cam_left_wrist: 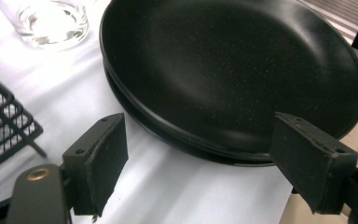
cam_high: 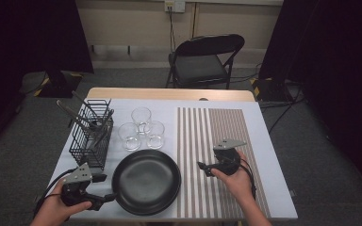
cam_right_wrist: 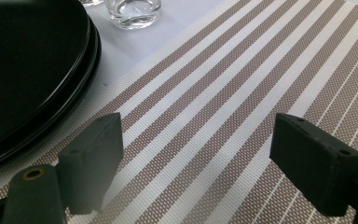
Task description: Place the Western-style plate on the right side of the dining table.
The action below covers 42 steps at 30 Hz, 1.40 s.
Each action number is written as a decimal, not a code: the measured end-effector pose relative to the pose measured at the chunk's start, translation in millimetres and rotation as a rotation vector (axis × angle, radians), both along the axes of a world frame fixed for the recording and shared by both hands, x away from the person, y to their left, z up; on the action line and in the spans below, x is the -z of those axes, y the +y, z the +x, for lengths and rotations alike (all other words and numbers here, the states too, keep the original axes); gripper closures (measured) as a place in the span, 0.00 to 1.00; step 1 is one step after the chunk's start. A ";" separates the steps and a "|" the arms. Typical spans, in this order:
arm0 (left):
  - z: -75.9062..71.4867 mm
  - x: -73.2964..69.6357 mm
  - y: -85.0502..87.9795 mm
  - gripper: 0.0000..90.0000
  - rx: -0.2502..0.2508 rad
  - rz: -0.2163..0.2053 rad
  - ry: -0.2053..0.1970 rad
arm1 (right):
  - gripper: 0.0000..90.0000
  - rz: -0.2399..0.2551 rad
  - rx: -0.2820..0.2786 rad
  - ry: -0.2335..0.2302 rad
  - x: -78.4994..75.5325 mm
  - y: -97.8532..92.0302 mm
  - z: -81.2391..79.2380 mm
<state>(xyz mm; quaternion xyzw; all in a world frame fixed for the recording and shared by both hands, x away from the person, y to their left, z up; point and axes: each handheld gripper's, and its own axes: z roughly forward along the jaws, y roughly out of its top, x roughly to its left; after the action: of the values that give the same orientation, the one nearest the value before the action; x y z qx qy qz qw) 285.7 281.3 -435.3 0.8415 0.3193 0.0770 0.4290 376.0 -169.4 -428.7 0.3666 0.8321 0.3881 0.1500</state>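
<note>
Closest in: left tongs point(cam_left_wrist: 200, 163) released, jaws spread wide and empty, set just short of the near rim of the black plates point(cam_left_wrist: 233, 74), which look like two stacked shallow plates lying on the white counter point(cam_left_wrist: 65, 93). Seen from above, left tongs point(cam_high: 102, 188) at the lower-left edge of that stack point(cam_high: 146, 181), nearly touching but not yet closed on it. Right tongs point(cam_right_wrist: 196, 154) likewise released and holding nothing, hovering over the striped placemat point(cam_right_wrist: 223, 93), with the stack's rim off to their left and apart from them. From above, right tongs point(cam_high: 204, 168) just past the stack's right edge. Probably the approach step, before any grip. Next move likely calls for sliding the left jaws over the top plate's rim only, one above and one below, then clenching. Beyond the left tongs: three clear glasses point(cam_high: 141, 128), and a black wire rack point(cam_high: 92, 134) holding utensils.
</note>
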 end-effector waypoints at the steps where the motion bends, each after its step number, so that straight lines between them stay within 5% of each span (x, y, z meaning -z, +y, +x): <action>1: 0.3 -1.4 -0.3 0.21 0.004 0.007 0.003 | 0.18 0.000 0.000 0.000 -0.4 0.8 0.4; 17: 7.5 -3.5 -20.0 0.21 0.038 0.008 -0.001 | 0.18 -0.007 -0.040 0.008 -3.1 17.9 2.1; 42: 6.5 2.7 -11.9 0.28 0.006 0.010 0.015 | 0.18 0.006 -0.095 0.004 2.6 44.1 -1.0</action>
<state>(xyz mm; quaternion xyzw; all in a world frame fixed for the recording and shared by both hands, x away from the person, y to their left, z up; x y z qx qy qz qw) 292.2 269.4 -438.0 0.8450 0.3197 0.0709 0.4227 374.9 -125.2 -431.2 0.3277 0.8479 0.3965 0.1285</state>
